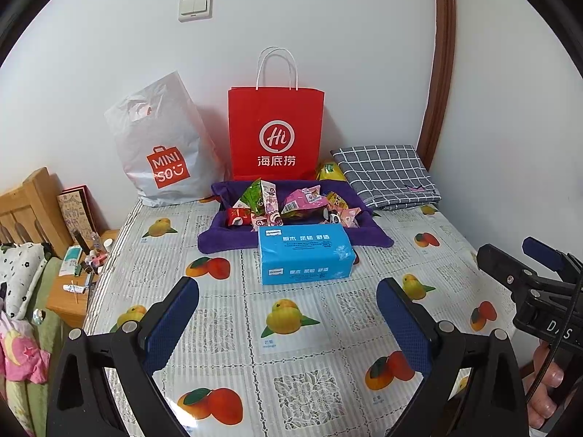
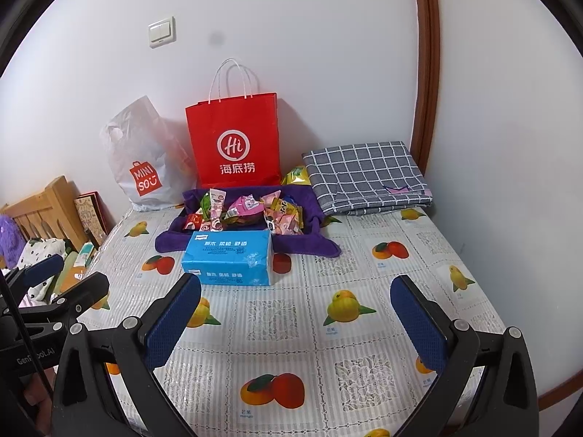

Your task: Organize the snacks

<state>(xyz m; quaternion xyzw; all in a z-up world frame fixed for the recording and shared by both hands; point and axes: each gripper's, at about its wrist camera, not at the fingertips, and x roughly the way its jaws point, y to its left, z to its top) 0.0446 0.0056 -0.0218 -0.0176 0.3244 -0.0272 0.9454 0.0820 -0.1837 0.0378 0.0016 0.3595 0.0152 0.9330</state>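
Both hand-held grippers: left (image 1: 288,313), right (image 2: 296,313) spread, empty | snacks (image 1: 291,205) heaped, long axes mixed

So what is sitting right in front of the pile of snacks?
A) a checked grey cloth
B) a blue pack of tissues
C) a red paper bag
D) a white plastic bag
B: the blue pack of tissues lies on the near edge of the purple cloth, just in front of the snacks, while both bags stand behind them against the wall.
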